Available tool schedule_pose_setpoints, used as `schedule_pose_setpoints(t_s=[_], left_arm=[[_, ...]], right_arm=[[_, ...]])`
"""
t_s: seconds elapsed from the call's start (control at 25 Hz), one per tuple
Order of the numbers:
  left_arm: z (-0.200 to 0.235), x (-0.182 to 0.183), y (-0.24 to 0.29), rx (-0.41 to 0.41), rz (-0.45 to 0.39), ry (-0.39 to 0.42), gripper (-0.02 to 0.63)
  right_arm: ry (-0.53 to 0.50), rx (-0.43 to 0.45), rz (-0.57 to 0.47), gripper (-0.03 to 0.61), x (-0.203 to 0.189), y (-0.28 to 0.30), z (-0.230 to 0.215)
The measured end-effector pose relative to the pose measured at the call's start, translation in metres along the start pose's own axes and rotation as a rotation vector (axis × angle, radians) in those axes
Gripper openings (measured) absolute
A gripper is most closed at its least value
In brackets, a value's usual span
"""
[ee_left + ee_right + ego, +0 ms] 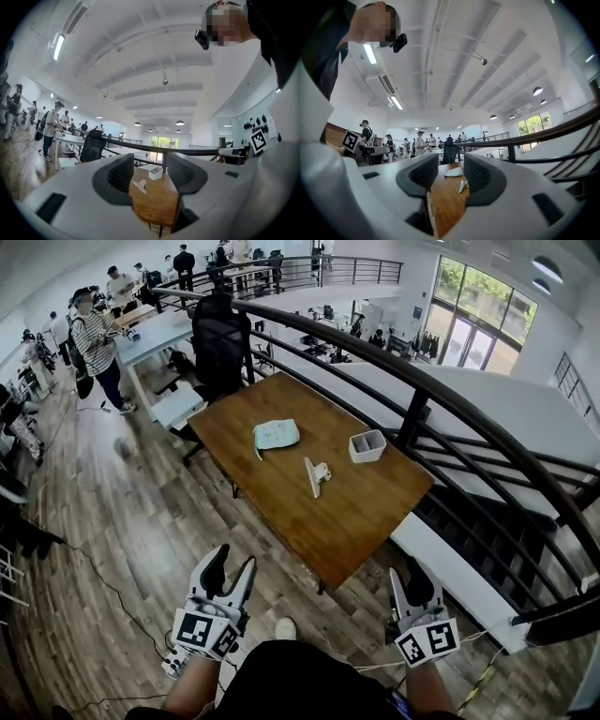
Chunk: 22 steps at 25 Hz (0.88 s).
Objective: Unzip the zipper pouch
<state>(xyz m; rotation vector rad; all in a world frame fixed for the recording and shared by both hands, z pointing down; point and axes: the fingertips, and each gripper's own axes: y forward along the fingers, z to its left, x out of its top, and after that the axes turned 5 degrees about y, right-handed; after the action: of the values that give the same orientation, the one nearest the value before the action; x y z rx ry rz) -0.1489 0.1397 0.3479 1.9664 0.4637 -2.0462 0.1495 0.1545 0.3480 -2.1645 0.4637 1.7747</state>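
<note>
Head view: task not started, this is the approach step. The pouch (277,435) lies flat on the table (349,514), on the far half and toward its left edge, untouched. I can't tell from here whether it is zipped or which end the zip pull is on.

Left gripper (232,564): jaws spread wide, nothing between them. Right gripper (409,585): jaws also apart, narrower gap, empty. Both are held low by the person's body, well short of the table, and only bare tabletop shows through their gaps.

My read of the next move:
- step up to the table and bring both grippers over the pouch
- one pins the fabric near the zip's end, the other pinches the pull
- find the pull first, it's too small to see at this range

Room and edges:
- the table's near corner points at the person, so coming in along the left side looks the shortest way
- the railing (412,381) runs close along the right side, with little room there
- a chair (221,343) stands at the far end
- a small white clip-like thing (318,475) and a white box (367,445) sit right of the pouch, apart from it, and could be knocked by the right gripper
- a cable (111,587) lies on the floor to the left, a trip risk
</note>
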Motion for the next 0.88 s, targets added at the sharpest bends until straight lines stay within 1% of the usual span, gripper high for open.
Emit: schedule_pose_setpoints(t_s=[0.16, 0.32, 0.52, 0.68, 0.76, 0.88], left_arm=[[0.033, -0.001, 0.026, -0.003, -0.009, 0.006, 0.222], [0.054, -0.008, 0.048, -0.021, 0.004, -0.002, 0.233], [0.061, -0.024, 0.072, -0.044, 0.019, -0.027, 0.238], [0.062, -0.028, 0.085, -0.053, 0.036, -0.036, 0.238], [0.062, -0.029, 0.089, -0.042, 0.047, -0.032, 0.238], [0.067, -0.035, 0.096, -0.003, 0.069, -0.030, 0.238]], right_arm=[[-0.011, -0.007, 0.006, 0.161, 0.002, 0.044, 0.004], [-0.021, -0.002, 0.017, 0.161, 0.001, 0.072, 0.014], [-0.049, -0.006, 0.077, 0.161, -0.012, 0.084, 0.010], [-0.037, -0.022, 0.098, 0.161, -0.013, 0.094, -0.004], [-0.036, -0.004, 0.113, 0.161, -0.015, 0.105, -0.008], [-0.031, 0.046, 0.134, 0.161, -0.021, 0.128, -0.017]])
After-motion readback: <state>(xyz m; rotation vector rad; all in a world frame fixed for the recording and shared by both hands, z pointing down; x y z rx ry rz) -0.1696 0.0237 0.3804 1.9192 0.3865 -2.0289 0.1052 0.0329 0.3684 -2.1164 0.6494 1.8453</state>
